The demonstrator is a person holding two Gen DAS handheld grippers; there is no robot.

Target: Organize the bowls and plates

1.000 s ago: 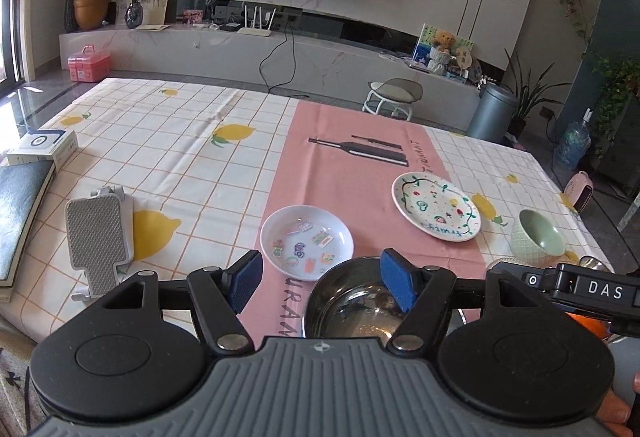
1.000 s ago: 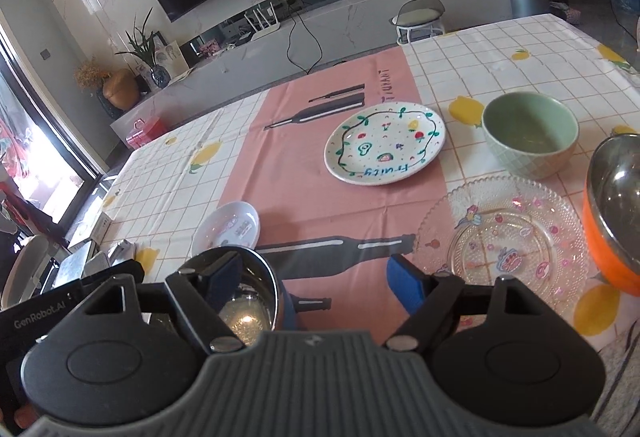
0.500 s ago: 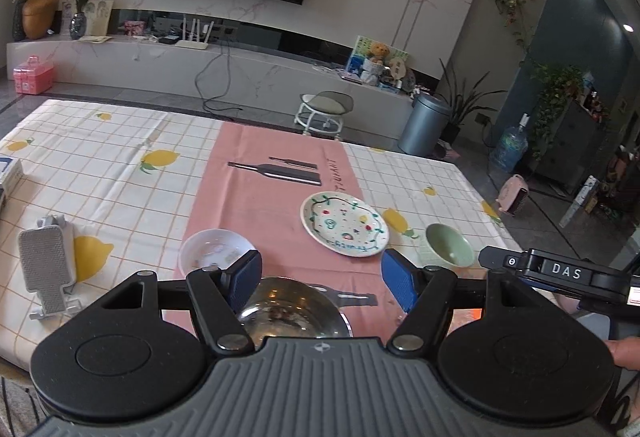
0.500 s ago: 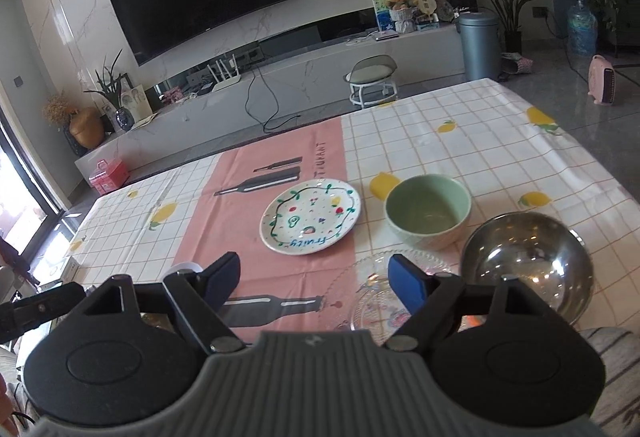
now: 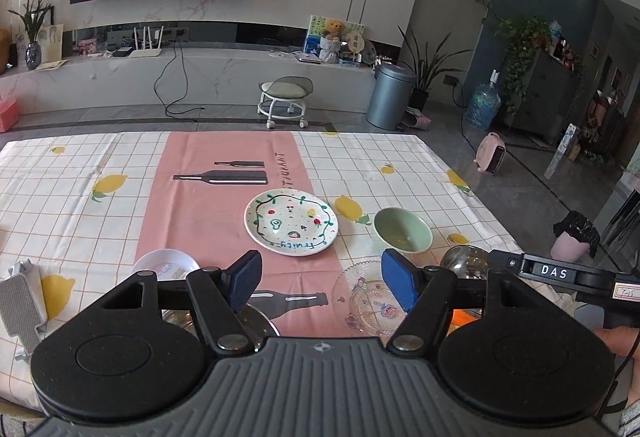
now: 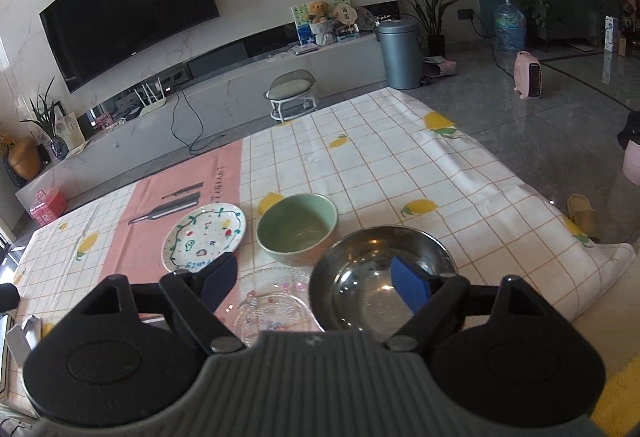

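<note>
Left gripper (image 5: 322, 283) jaws apart, nothing between. Right gripper (image 6: 312, 283) jaws opening, nothing gripped, above steel bowl (image 6: 360, 277), which looks empty. Green bowl (image 6: 297, 227) empty, beside painted plate (image 6: 204, 237). Glass plate (image 6: 276, 307) nearest, on tablecloth (image 6: 400, 173).

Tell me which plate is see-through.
The clear glass plate, nearest the cameras beside the steel bowl. The fruit-painted plate and small white plate are opaque.

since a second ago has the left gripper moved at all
Yes. The left gripper has pulled back and up: the steel bowl that sat between its fingers now lies mostly hidden under them, and the fruit-painted plate looks farther off.
</note>
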